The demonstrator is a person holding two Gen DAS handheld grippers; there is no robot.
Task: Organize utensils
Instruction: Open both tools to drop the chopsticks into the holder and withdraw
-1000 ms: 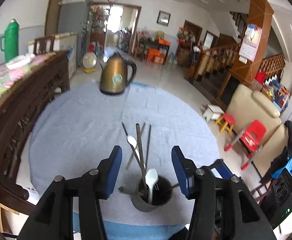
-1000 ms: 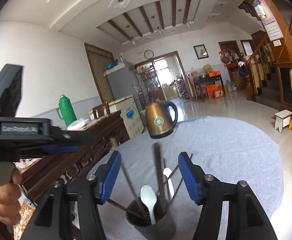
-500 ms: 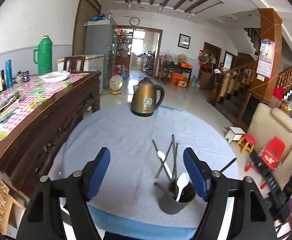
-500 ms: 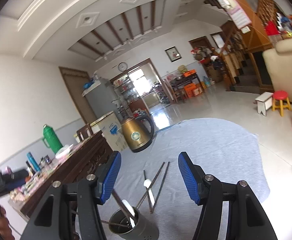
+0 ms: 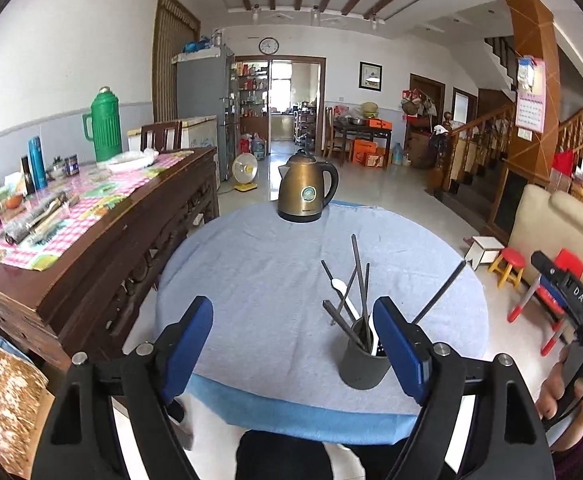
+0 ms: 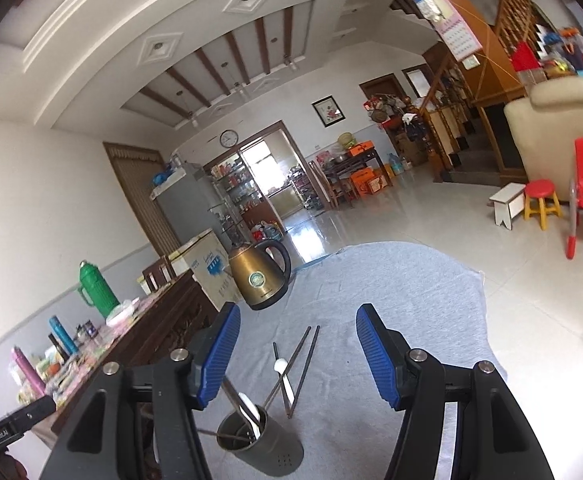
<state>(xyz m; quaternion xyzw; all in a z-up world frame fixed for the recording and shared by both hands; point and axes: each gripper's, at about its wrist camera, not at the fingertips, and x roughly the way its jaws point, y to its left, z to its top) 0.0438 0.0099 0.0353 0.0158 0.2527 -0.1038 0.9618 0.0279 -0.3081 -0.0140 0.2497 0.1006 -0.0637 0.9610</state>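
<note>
On the left, the left gripper (image 5: 293,340) hangs above the near edge of the round table (image 5: 259,264) with its blue fingers (image 5: 187,340) spread wide and the jaws opening — nothing lies between them but the grey cloth. Just inside its right-hand finger, and partly hidden by it, stands the grey utensil holder (image 5: 361,360), upright, with dark chopsticks (image 5: 357,280) and a white spoon (image 6: 250,406) sticking out of its top. Beyond the holder, flat on the cloth ahead of the gripper, lie a second white spoon (image 5: 341,289) and more chopsticks (image 6: 305,360). Far ahead, at the table's back edge, sits a brass kettle (image 5: 307,188).

Further right, the right gripper (image 6: 295,356) is released as well — its fingers stand apart with nothing held. The holder is low and slightly left between them, near the camera, and the loose spoon and chopsticks lie on the cloth just past it, in the gap. The kettle stands ahead and to the left of the left-hand finger.
</note>
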